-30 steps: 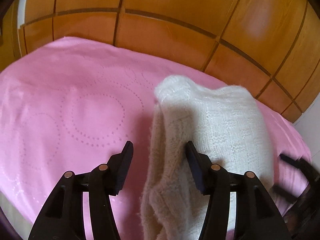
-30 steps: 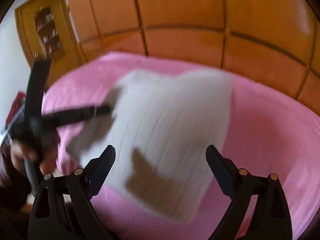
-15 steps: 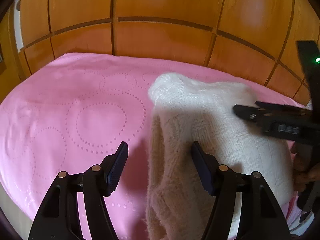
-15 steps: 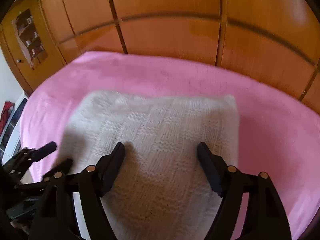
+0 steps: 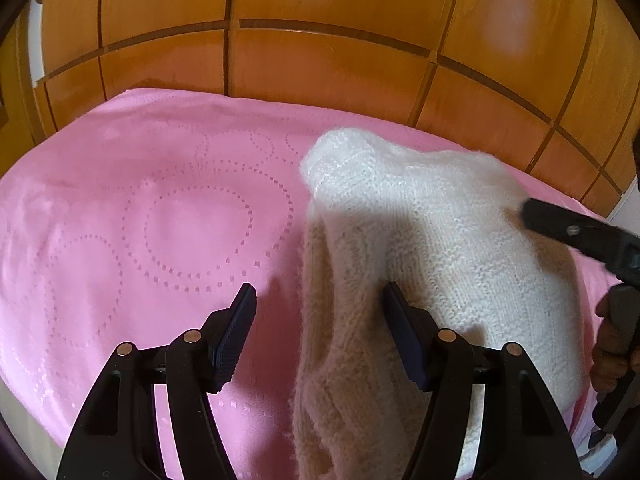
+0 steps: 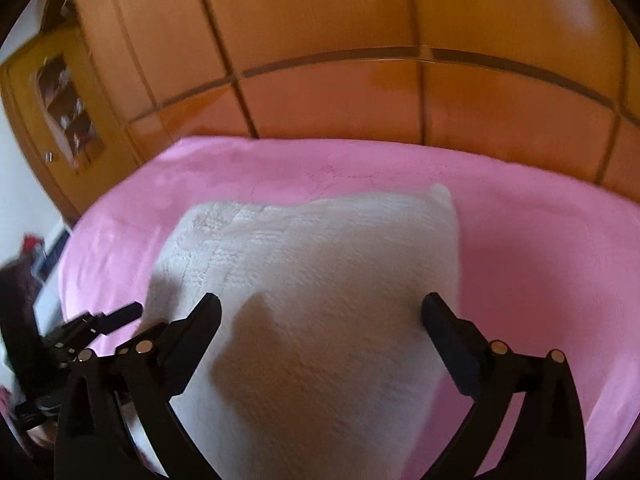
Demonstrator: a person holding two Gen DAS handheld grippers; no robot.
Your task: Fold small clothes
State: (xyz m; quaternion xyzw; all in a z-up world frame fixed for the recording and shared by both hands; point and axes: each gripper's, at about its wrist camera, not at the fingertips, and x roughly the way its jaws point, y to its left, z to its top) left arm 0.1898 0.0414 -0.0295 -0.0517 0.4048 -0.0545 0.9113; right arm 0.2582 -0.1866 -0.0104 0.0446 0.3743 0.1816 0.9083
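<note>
Since half a second ago we are pulling our right gripper (image 6: 320,312) back above the white knit (image 6: 312,300) (folded, mid-frame on the pink sheet (image 5: 140,220)); both grippers' jaws spread, left gripper (image 5: 318,312) straddling its edge to tidy it.

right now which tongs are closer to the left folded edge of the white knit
Left. The left tongs stand open astride that folded edge of the white knit. The right tongs hover open over its middle, farther from that edge.
</note>
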